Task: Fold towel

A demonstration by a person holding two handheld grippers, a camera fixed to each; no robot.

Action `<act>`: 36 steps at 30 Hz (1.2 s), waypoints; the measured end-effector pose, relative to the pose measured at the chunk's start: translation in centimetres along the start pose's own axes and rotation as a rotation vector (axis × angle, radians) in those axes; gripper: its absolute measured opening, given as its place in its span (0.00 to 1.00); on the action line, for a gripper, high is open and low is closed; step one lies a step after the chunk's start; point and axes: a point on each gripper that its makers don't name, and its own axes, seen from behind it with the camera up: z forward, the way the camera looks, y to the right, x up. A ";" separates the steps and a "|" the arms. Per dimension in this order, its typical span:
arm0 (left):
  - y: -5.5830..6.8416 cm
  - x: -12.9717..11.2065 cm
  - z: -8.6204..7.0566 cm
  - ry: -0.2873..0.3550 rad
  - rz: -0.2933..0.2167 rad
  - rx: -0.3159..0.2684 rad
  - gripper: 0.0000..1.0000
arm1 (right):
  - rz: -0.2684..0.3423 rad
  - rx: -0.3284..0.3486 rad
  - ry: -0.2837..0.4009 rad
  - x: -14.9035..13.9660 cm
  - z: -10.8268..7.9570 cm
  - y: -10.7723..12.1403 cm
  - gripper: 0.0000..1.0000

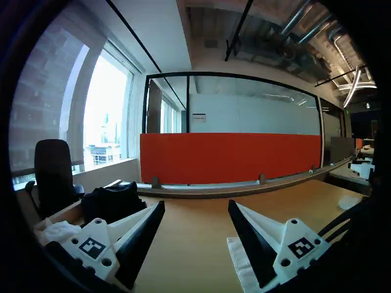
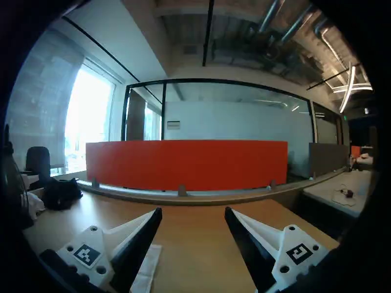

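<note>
Jaws stand wide apart on both the left gripper [image 1: 195,202] and the right gripper [image 2: 192,209], gripping nothing and touching nothing that I can make out. Both point straight at the orange partition [image 1: 229,157]. On the near side of that partition the white towel [image 1: 238,263] lies flat on the wooden desk [image 1: 195,244], one edge of it peeking past a finger. It looks thin, light and limp, so it should sag and slide easily; pinching two neighbouring corners, one per gripper, seems the safest hold. A black bag [image 1: 110,202] sits by the partition's window-side end.
</note>
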 end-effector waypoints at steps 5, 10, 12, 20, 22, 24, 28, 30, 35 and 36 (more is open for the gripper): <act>0.0 2.3 -0.2 -0.007 0.010 -0.003 0.96 | -0.004 0.003 -0.008 2.8 -0.2 -0.4 0.99; 0.1 3.7 -0.2 -0.019 0.010 -0.013 0.96 | -0.004 0.005 -0.012 4.6 -0.4 -0.8 0.99; 0.3 4.1 -0.2 -0.024 0.011 -0.022 0.96 | -0.003 0.008 -0.014 5.0 -0.4 -0.9 0.99; 0.4 5.0 0.0 -0.052 0.022 -0.042 0.96 | -0.017 0.023 -0.033 6.4 -0.5 -1.3 0.99; 0.6 5.2 0.0 -0.064 0.028 -0.055 0.96 | -0.024 0.032 -0.042 6.6 -0.6 -1.5 0.99; 0.8 5.3 0.0 -0.077 0.038 -0.070 0.96 | -0.033 0.047 -0.056 6.7 -0.7 -1.7 0.99; 1.3 5.3 0.0 -0.108 0.070 -0.110 0.96 | -0.065 0.098 -0.095 6.4 -1.0 -2.6 1.00; 1.7 5.2 0.0 -0.124 0.087 -0.134 0.96 | -0.088 0.132 -0.117 6.1 -1.2 -3.1 1.00; 2.9 4.8 -0.1 -0.164 0.121 -0.208 0.96 | -0.146 0.225 -0.173 5.2 -2.0 -4.5 0.99; 3.2 4.6 -0.1 -0.173 0.128 -0.225 0.96 | -0.158 0.246 -0.186 5.0 -2.2 -4.9 1.00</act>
